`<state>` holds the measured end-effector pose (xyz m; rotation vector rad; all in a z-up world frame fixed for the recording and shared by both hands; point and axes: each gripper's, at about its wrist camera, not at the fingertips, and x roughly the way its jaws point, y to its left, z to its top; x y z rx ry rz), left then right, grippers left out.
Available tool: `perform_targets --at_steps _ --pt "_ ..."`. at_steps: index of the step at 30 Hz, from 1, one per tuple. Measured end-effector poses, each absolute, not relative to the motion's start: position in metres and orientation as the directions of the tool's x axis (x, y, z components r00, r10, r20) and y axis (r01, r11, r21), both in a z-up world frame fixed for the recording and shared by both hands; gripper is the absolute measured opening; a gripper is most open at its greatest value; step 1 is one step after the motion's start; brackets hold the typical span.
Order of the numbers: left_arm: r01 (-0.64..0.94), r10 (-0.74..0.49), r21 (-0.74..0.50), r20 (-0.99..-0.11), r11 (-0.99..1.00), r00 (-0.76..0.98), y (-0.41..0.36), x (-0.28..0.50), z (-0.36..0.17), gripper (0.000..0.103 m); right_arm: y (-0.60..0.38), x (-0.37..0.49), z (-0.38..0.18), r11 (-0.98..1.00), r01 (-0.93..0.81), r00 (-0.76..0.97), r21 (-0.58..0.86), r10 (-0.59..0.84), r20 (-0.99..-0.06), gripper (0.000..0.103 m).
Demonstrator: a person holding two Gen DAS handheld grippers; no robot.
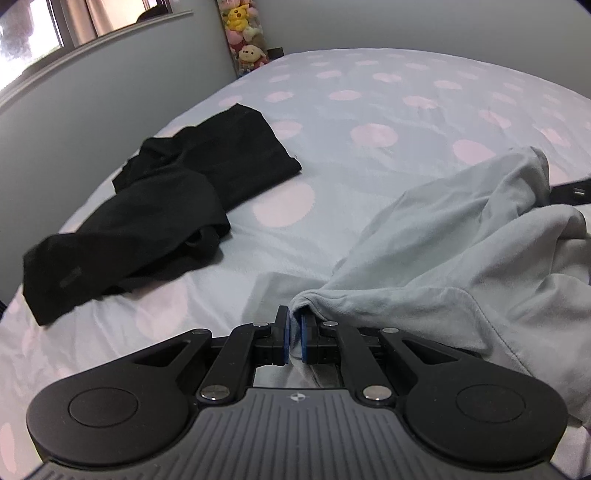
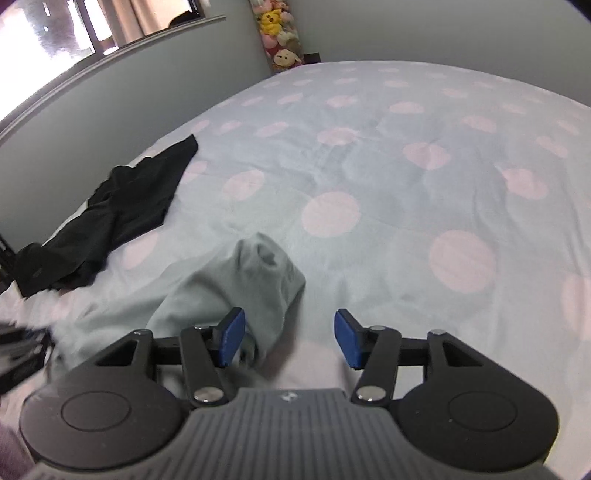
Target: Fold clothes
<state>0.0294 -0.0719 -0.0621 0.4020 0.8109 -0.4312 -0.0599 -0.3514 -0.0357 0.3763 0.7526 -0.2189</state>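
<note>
1. Bed sheet [image 1: 369, 110]: pale blue with large pink dots, lightly creased, spread across most of both views.
2. Plush toys [image 1: 242, 33]: stacked in the far corner, a yellow one above a cream one.
3. Wall [image 1: 92, 110]: plain grey, ran along the bed's left side.
4. Window [image 2: 55, 33]: upper left, bright, with a beige curtain [image 2: 140, 18] beside it.

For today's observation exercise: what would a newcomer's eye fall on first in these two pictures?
Probably the left gripper, shut on a corner of the pale grey garment that lies crumpled at the near edge of the polka-dot bedspread. Next, the black garment heaped at the bed's left side, and the right gripper, open beside a fold of grey cloth.
</note>
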Motion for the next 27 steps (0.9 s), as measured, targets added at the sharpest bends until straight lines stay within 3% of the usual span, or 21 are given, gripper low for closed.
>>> perform_targets --at_steps 4,8,11,15,23,27 --pt "0.519 -0.235 0.146 -0.766 0.842 0.598 -0.071 0.03 -0.066 0.004 -0.343 -0.035 -0.053 0.908 0.308 0.718 0.284 -0.025 -0.696 0.054" --pt "0.525 -0.247 0.137 -0.764 0.84 0.596 -0.073 0.031 -0.067 0.004 -0.327 -0.023 -0.054 0.937 0.262 0.72 0.23 -0.031 -0.693 0.019" --pt "0.53 -0.262 0.133 -0.753 0.837 0.604 -0.073 0.026 -0.061 0.004 -0.323 -0.031 -0.043 0.939 0.272 0.74 0.209 -0.065 -0.67 0.01" --pt "0.565 -0.326 0.119 -0.712 0.816 0.621 -0.081 0.008 -0.042 0.003 -0.329 -0.061 -0.013 0.926 0.343 0.762 0.157 -0.177 -0.623 0.009" --pt "0.755 -0.58 0.036 -0.616 0.655 0.533 -0.128 -0.067 0.001 0.003 -0.348 -0.159 0.063 0.862 0.504 0.762 -0.048 -0.47 -0.445 0.008" --pt "0.844 -0.639 0.01 -0.649 0.536 0.413 -0.155 -0.098 -0.003 0.003 -0.36 -0.207 0.078 0.793 0.594 0.694 -0.138 -0.592 -0.41 0.006"
